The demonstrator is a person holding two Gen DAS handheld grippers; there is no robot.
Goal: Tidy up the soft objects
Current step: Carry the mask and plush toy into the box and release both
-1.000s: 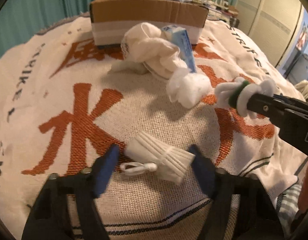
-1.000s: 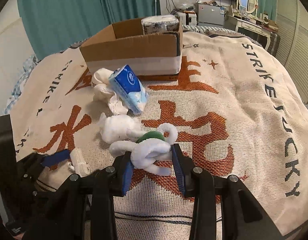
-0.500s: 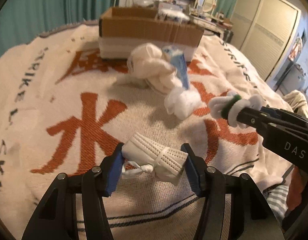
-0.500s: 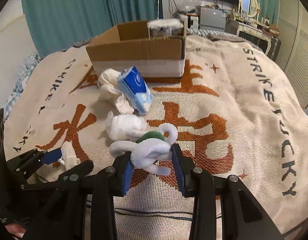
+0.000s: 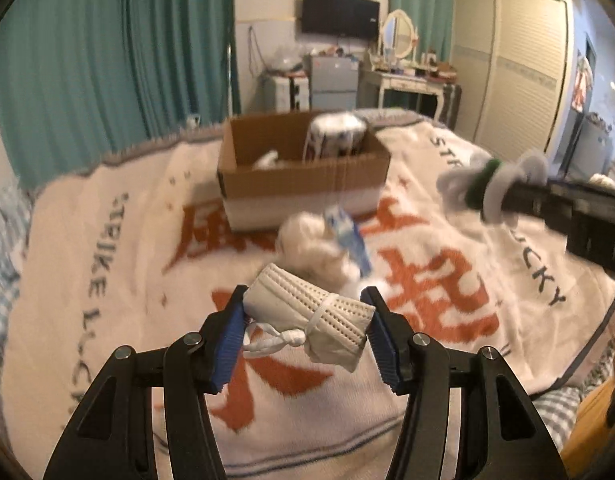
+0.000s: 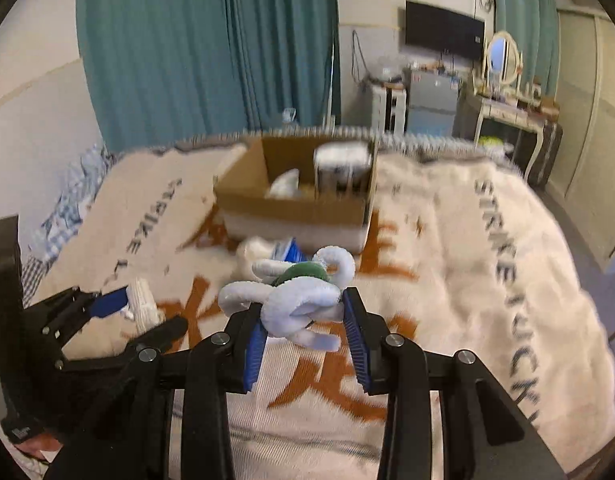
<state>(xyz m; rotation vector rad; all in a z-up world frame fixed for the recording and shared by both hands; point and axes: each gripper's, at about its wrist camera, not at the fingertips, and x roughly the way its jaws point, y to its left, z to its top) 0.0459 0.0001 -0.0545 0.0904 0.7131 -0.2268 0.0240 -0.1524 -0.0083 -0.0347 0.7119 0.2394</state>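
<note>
My left tongs (image 5: pixel 305 314) grip a rolled face mask (image 5: pixel 307 314); my right tongs (image 6: pixel 303 314), raised level beside them, grip a white plush toy (image 6: pixel 295 300).

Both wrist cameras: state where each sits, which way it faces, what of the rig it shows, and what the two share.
Left wrist: rides the left gripper, facing the cardboard box across the bed; its fingers clamp a folded mask; the right gripper enters at right.
Right wrist: rides the right gripper, facing the same box; it clamps a white and green plush toy; the left gripper shows at left.
Shared: box, patterned blanket, tissue pack.
</note>
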